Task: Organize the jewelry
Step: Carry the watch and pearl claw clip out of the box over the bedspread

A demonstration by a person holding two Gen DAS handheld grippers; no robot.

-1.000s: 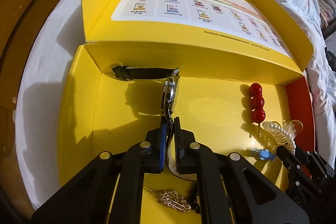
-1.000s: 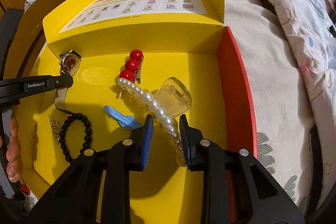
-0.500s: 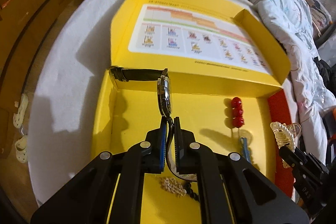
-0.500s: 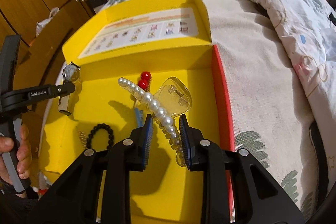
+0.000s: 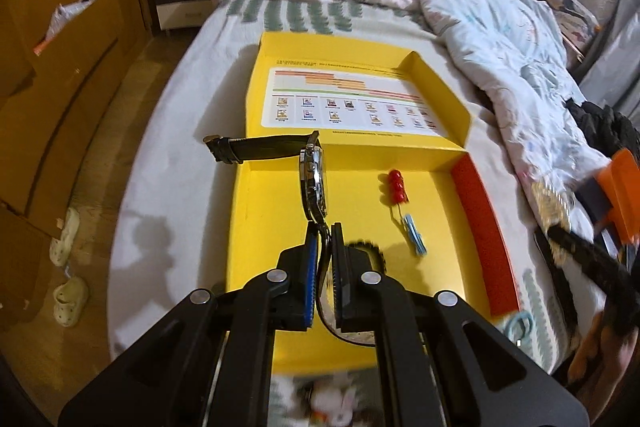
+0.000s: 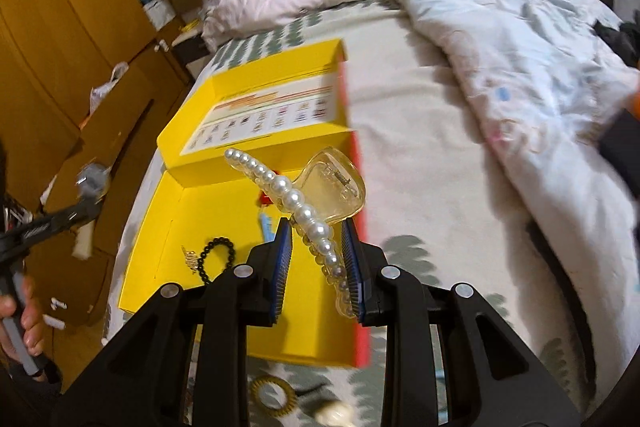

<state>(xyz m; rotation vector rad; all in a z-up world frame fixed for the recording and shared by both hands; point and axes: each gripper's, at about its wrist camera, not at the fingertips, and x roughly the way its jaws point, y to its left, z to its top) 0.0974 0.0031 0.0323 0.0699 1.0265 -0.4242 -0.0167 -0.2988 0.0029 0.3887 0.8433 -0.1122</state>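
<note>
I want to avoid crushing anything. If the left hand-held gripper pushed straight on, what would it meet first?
Probably the bare floor of the yellow box, the left hand-held gripper carrying its watch in first; depth is unclear.

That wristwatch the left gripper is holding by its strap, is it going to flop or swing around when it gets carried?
Probably some swing: the left gripper pinches only one strap end, leaving the wristwatch and its metal case unsupported beyond the jaws. The free strap sticks out sideways without drooping, so it seems fairly stiff. The case likely makes it end-heavy.

My bed (image 5: 168, 131) carries the open yellow box (image 5: 440, 291), a rumpled quilt (image 5: 500, 27), a gold hair tie (image 6: 272, 395) and a light-blue clip (image 5: 518, 325).
</note>
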